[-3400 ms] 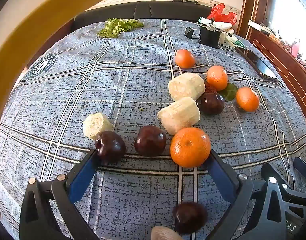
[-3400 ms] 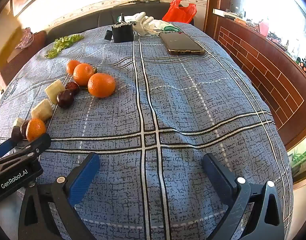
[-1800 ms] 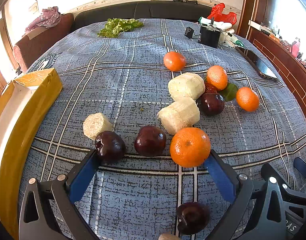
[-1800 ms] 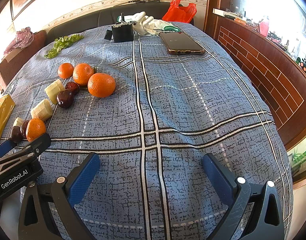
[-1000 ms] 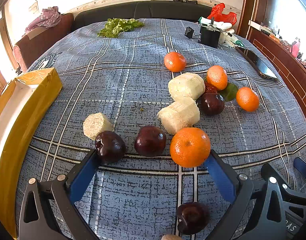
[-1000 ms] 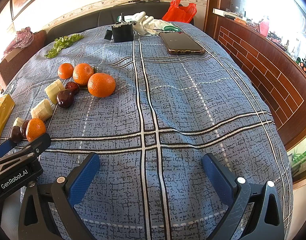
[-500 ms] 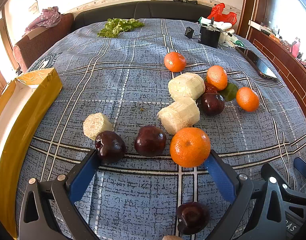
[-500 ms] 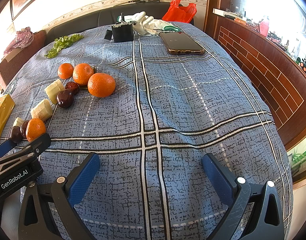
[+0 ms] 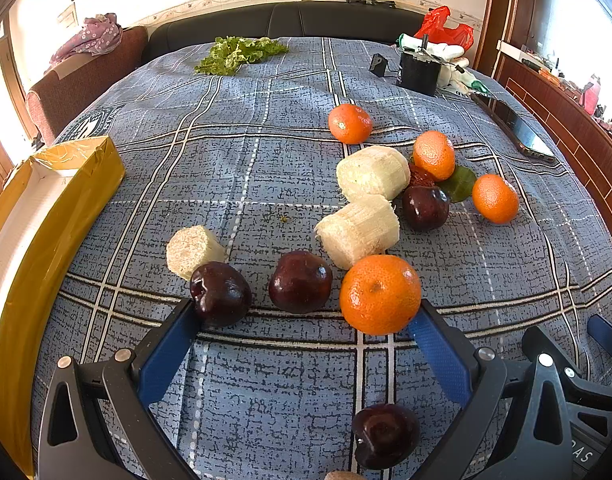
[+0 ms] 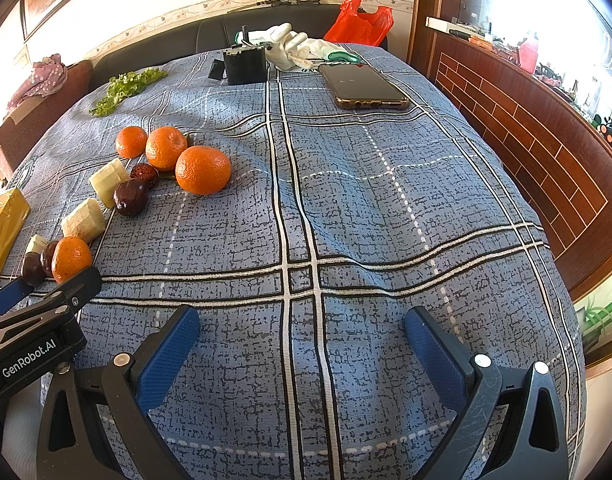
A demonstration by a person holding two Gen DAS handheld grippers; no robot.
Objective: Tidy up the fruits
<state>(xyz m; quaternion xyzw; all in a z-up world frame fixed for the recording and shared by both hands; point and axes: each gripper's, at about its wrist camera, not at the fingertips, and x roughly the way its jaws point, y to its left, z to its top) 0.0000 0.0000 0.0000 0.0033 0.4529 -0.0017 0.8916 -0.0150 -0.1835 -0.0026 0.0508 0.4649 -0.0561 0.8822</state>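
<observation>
At the near edge of the cloth-covered tabletop [image 9: 266,400], beneath the left gripper [image 9: 304,320]: jaws spread wide, holding nothing, one near plum [image 9: 384,434] lying loose inside the span. Just past the tips, a row of three: left plum [image 9: 220,292] against the left pad, middle plum [image 9: 300,280], big orange [image 9: 380,294] against the right pad. Likely step: choosing a first fruit for the yellow box [image 9: 46,216] off to the left. Best not to close on the whole row; better to centre on one fruit, grip across its widest part, squeeze softly on plums, and expect rolling. Farther out, three pale cut stalk pieces [image 9: 358,228], another plum [image 9: 424,206] and three smaller oranges [image 9: 434,154] in a loose cluster; beyond those, lettuce [image 9: 238,54]. Shown only from the left wrist: the near plum and the box's open inside. Shown best from the right wrist: the right gripper [image 10: 300,320], jaws likewise wide and empty over bare cloth, well apart from all fruit, with a phone [image 10: 366,86] far ahead and the box a mere sliver at the left edge.
</observation>
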